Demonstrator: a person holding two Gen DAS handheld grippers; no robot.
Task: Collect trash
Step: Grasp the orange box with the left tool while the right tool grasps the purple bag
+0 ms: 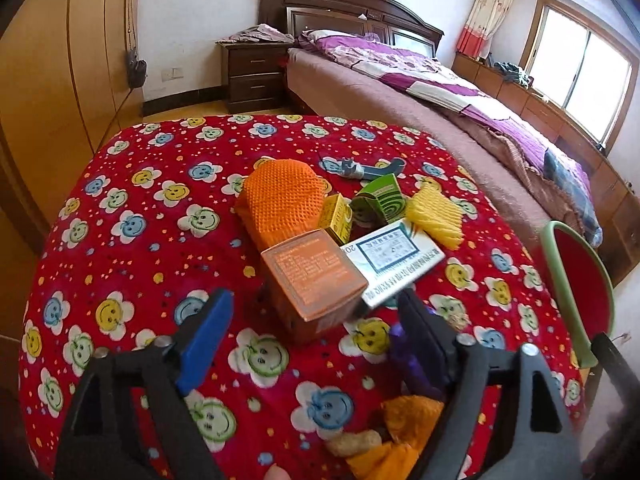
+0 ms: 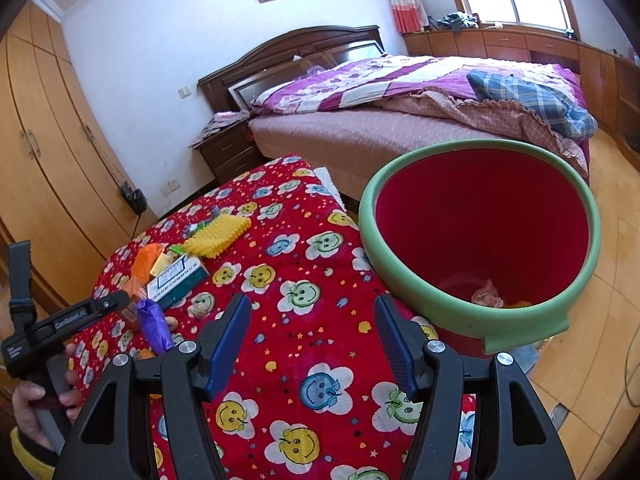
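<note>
Trash lies in a heap on the red flowered cloth [image 1: 140,240]. My left gripper [image 1: 316,314] stands open, wide apart, with an orange box [image 1: 316,276] just ahead between its fingertips; the pads do not touch it. A purple wrapper [image 1: 404,352] lies against its right finger. Behind the box are a white and green carton [image 1: 388,256], an orange foam net [image 1: 280,200], a small yellow box [image 1: 338,218], a green box [image 1: 380,200] and a yellow foam net [image 1: 436,216]. My right gripper [image 2: 314,328] is open and empty over the cloth, left of the red bin [image 2: 440,304].
The bin's green rim [image 1: 560,280] stands off the table's right edge, with some scraps [image 2: 488,292] at its bottom. Orange peel [image 1: 408,412] and a peanut [image 1: 352,442] lie under my left gripper. A grey-blue tool [image 1: 368,168] rests at the far side. A bed [image 2: 360,136] stands behind.
</note>
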